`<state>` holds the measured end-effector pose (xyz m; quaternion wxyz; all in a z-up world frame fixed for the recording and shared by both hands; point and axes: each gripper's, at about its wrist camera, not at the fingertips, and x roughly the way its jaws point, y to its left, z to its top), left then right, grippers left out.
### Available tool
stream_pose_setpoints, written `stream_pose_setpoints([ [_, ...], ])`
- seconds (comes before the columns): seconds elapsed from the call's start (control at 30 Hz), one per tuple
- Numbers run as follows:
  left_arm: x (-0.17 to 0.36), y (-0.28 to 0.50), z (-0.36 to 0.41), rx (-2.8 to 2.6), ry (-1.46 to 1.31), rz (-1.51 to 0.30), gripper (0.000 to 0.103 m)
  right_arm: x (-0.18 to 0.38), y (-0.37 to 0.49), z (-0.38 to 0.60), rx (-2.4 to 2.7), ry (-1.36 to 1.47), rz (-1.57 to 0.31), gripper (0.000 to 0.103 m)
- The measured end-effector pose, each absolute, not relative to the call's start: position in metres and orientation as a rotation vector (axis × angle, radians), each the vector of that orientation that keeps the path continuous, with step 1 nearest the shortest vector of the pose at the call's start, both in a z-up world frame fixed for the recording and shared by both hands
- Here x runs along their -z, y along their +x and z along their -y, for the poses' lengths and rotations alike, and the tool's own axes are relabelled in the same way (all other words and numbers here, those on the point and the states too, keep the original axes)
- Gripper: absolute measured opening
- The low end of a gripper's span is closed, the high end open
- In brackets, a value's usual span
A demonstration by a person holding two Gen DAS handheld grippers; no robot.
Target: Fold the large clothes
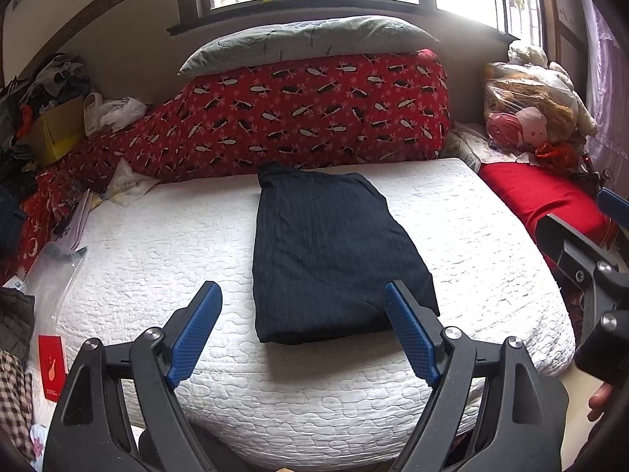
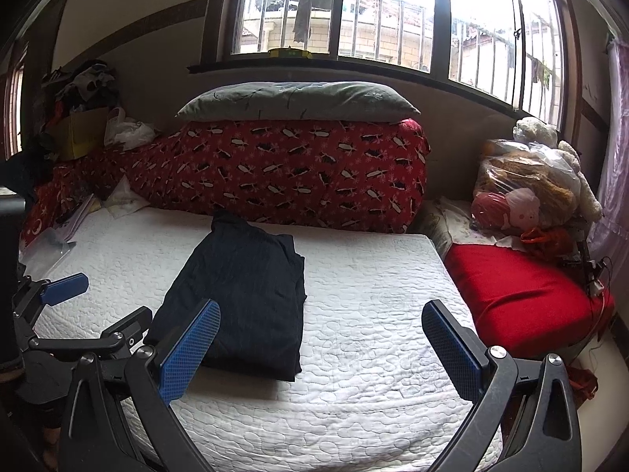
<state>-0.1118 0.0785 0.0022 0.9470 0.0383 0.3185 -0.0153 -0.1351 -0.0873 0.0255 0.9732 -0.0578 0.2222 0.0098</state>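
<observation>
Dark pinstriped garment (image 1: 330,251), folded to a compact rectangle, lies near the centre of the white quilted mattress (image 1: 491,244), its near edge at 6 o'clock. The fold appears nearly complete; any further fold is best made by taking both near corners together and carrying them evenly toward 12 o'clock. Left gripper (image 1: 302,330) hovers above the near edge, fingers wide apart, holding nothing. Right gripper (image 2: 320,350), at 3 o'clock of the garment, likewise stands wide apart and empty.
</observation>
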Motion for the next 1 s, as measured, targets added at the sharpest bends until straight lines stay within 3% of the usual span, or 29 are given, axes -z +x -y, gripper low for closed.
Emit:
stream_pose_setpoints([
  [1.0, 0.023, -0.115, -0.069, 0.057, 0.088, -0.728, 0.085, -0.010, -0.126, 0.087, -0.009, -0.132, -0.495, 0.103],
])
